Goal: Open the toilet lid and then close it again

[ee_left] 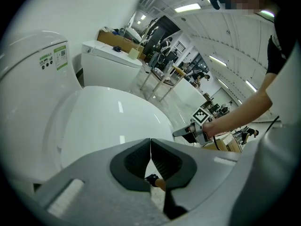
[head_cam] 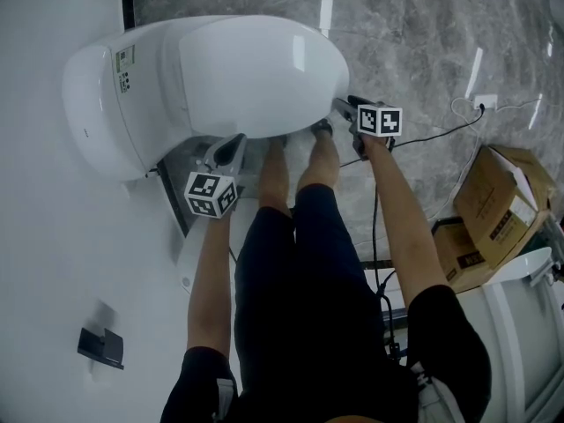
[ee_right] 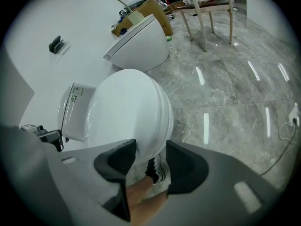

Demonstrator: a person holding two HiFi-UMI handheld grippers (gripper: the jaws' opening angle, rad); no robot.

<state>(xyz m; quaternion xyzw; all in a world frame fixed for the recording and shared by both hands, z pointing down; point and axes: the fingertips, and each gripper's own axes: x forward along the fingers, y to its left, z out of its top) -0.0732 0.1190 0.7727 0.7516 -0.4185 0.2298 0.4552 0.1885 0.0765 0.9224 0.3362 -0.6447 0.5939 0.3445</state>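
We read no text: sticker [head_cam: 124,68] on toilet tank [head_cam: 92,122] at ten o'clock and cardboard box [head_cam: 511,188] print at three o'clock are too small.

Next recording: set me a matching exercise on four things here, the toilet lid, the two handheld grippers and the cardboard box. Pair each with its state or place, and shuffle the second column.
Column one
1. glossy white toilet lid
2. grey left gripper
3. grey right gripper
4. brown cardboard box

Column two
A. jaws apart, the lid's front edge between them
B. on the grey stone floor, at the far right of the head view
C. lying down flat, closed
D. jaws together, nothing between them

Pairs: 1-C, 2-D, 3-A, 4-B
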